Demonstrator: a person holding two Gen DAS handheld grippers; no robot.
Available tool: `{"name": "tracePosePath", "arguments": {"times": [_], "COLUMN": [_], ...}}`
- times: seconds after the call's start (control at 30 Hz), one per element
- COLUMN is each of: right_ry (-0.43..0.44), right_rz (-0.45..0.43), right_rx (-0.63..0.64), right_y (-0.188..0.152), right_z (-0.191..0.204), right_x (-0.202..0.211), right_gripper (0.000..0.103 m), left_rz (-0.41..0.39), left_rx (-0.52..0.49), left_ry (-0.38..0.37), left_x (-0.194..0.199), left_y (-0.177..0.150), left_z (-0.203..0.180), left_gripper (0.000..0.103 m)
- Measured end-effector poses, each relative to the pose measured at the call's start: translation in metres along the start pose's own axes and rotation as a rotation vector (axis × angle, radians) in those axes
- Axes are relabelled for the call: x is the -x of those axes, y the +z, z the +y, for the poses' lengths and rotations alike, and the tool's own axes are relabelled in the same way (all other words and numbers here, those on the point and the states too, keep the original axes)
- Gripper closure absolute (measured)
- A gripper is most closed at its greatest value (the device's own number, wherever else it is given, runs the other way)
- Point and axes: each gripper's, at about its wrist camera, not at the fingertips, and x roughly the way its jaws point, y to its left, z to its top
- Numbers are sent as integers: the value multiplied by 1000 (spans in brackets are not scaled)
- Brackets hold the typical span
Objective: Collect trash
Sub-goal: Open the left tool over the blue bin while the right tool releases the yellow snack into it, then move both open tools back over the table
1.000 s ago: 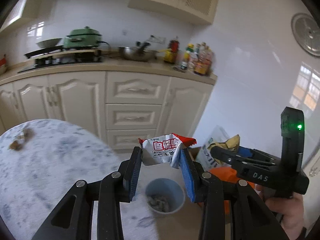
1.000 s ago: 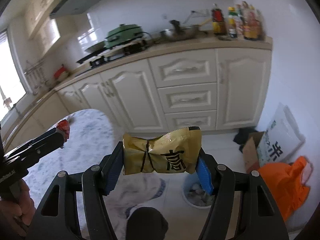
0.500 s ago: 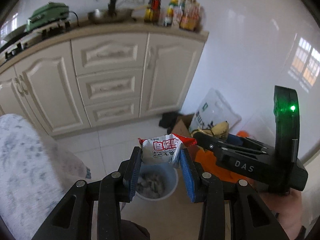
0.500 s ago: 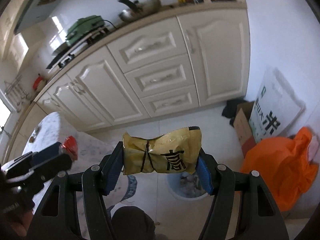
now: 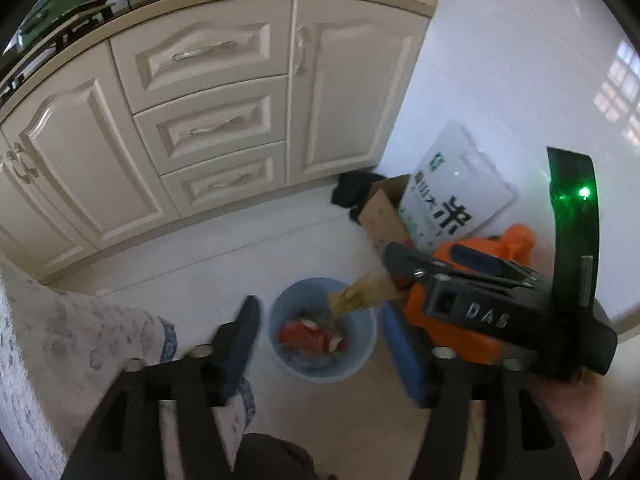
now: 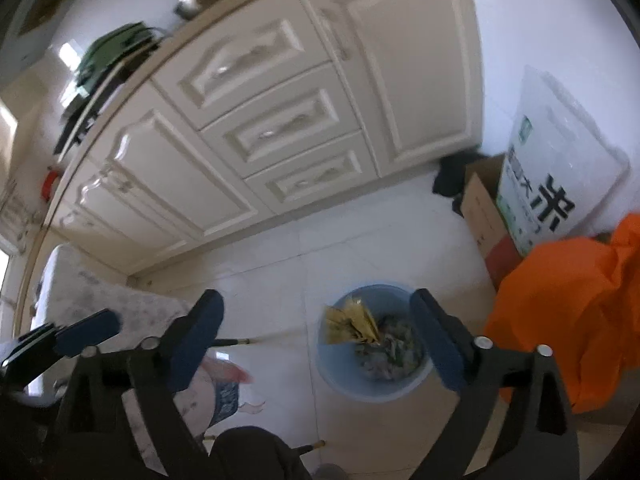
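Observation:
A blue bin [image 5: 362, 364] [image 6: 340, 384] with crumpled trash in it stands on the tiled floor. My left gripper [image 5: 320, 340] hangs above it, its jaws opening and nothing between them. The red-and-white wrapper [image 5: 308, 338] is loose below them, in line with the bin's mouth. My right gripper [image 6: 320, 320] [image 5: 424, 258] is also over the bin, its jaws opening wide and empty. The yellow packet [image 6: 352, 324] [image 5: 360, 296] is free of the pads; it shows just under that gripper's tip and over the bin's left side. The left gripper [image 6: 68, 336] appears at the far left of the right wrist view.
An orange plastic bag [image 6: 568, 312], a white rice sack [image 6: 560, 168] and a cardboard box [image 6: 480, 208] crowd the wall right of the bin. Cream cabinets [image 5: 208, 120] run behind. A patterned tablecloth [image 5: 80, 340] hangs at the left. A dark knee [image 6: 256, 456] is at the bottom.
Both grippers swung down over the bin and their jaws opened. The red-and-white wrapper left the left pads and the yellow packet left the right pads; both dropped toward the bin.

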Motion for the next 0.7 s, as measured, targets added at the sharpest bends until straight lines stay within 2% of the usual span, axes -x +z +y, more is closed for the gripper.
{"name": "tracePosePath", "arguments": {"times": [0.07, 0.17, 0.37, 0.7], "right_ry": [-11, -26, -37, -33], "right_rz": [1, 3, -1, -63], "right_rx": [-26, -34, -36, 14], "right_y": [0, -3, -8, -9], "right_z": [-8, -14, -13, 26], "right_x": [-1, 0, 12, 56], "right_gripper": [0, 0, 0, 0], "left_rz": [-16, -33, -84, -205], "left_rx": [8, 19, 35, 77], "left_ry": [16, 37, 66, 33], "left_x": [-4, -3, 28, 108], "left_y": [2, -2, -30, -81], "left_z": [-2, 0, 1, 23], "left_gripper": [18, 6, 1, 1]}}
